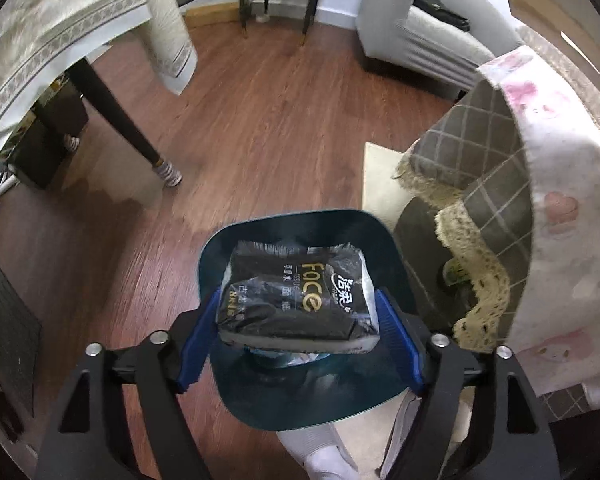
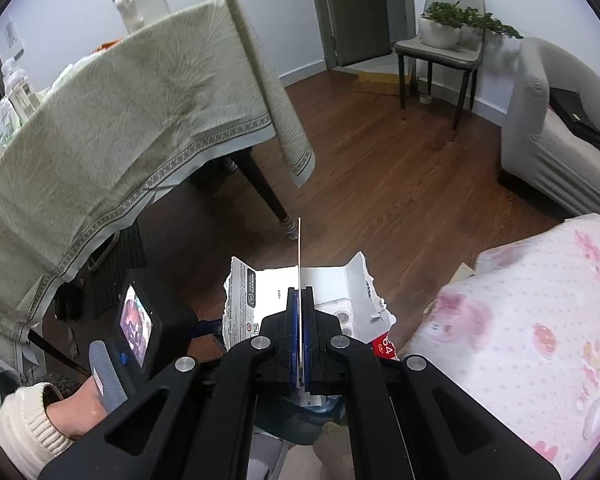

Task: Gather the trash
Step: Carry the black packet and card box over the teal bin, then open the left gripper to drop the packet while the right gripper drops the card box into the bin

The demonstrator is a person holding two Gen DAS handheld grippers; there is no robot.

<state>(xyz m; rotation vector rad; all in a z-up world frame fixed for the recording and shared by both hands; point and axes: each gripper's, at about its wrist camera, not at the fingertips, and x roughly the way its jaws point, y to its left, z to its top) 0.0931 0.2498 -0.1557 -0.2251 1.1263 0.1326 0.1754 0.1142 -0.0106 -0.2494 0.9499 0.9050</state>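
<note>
In the left wrist view my left gripper (image 1: 300,316) has its blue pads on both sides of a black tissue pack (image 1: 296,296) printed "Face", and holds it over a dark teal bin (image 1: 300,396) on the floor. In the right wrist view my right gripper (image 2: 299,312) is shut on a torn white cardboard package (image 2: 332,300), whose thin flap sticks up between the fingers. The teal bin (image 2: 296,420) shows just below the right gripper.
A table with a beige cloth (image 2: 112,120) stands at the left, its dark leg (image 1: 120,116) on the wood floor. A grey sofa (image 2: 556,136) and a chair (image 2: 440,56) are at the back. A pink-patterned cover (image 2: 520,320) lies at the right.
</note>
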